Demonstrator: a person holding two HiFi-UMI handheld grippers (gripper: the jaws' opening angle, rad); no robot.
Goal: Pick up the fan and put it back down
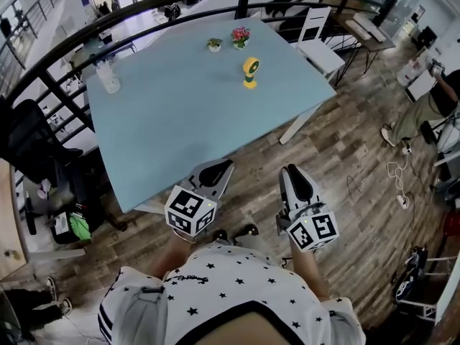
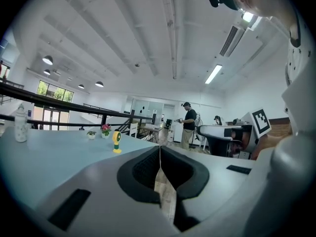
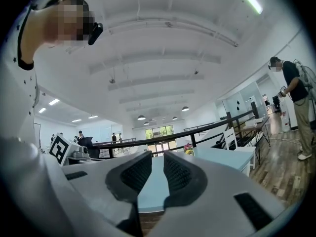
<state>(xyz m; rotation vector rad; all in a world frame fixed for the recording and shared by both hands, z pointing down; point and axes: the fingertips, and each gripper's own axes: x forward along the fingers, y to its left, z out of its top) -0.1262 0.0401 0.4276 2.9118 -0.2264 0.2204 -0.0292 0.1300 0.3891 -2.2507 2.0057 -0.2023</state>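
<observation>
The small yellow-and-green fan stands upright on the far part of the light blue table. It also shows in the left gripper view as the fan, and as a yellow speck of fan just over a jaw in the right gripper view. Both grippers hover off the table's near edge, well short of the fan. My left gripper has its pads together with nothing held. My right gripper shows a narrow gap between its pads, with nothing in it.
Two little potted plants stand behind the fan, and a white bottle at the table's left. A white chair is at the far right corner, a black office chair at the left. A dark railing curves behind. A person stands on the wooden floor.
</observation>
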